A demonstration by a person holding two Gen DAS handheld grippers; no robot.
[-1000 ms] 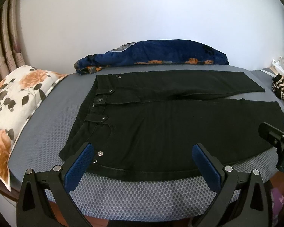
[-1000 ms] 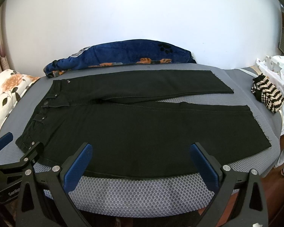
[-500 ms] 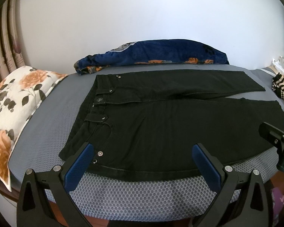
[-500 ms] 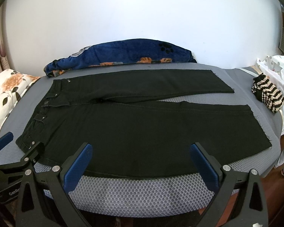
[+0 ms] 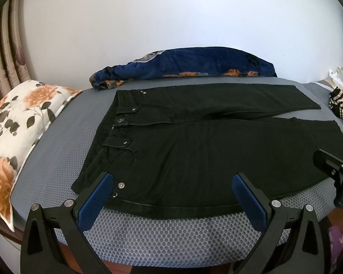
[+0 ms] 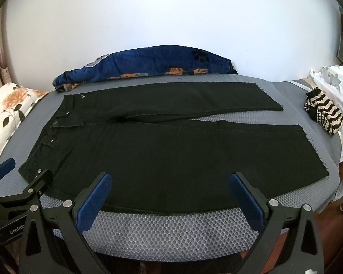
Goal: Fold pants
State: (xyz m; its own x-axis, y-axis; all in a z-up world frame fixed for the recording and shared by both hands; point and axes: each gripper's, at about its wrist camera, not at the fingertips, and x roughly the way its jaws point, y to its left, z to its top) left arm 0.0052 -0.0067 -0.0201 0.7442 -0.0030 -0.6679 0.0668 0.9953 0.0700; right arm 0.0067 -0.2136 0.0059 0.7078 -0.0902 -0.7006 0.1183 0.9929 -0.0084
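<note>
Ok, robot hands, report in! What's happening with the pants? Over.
Left gripper open, right gripper open, both empty. Black pants flat, unfolded, on bed. Nothing in the way.

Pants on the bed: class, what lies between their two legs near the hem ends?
A bare wedge of the grey mesh mattress cover shows between the two legs of the black pants, widening toward the hems. The right wrist view shows it best.

Pretty clearly someone's bedroom at home. There's a bed (image 5: 57,141) with a grey mesh-textured cover, a rose-print pillow (image 5: 16,132) at its left end, and a navy plush blanket (image 6: 148,66) bunched along the far edge against a plain white wall (image 6: 171,18). Curtains (image 5: 6,52) hang on the left, and a striped knit thing (image 6: 324,111) sits at the bed's right end.
</note>
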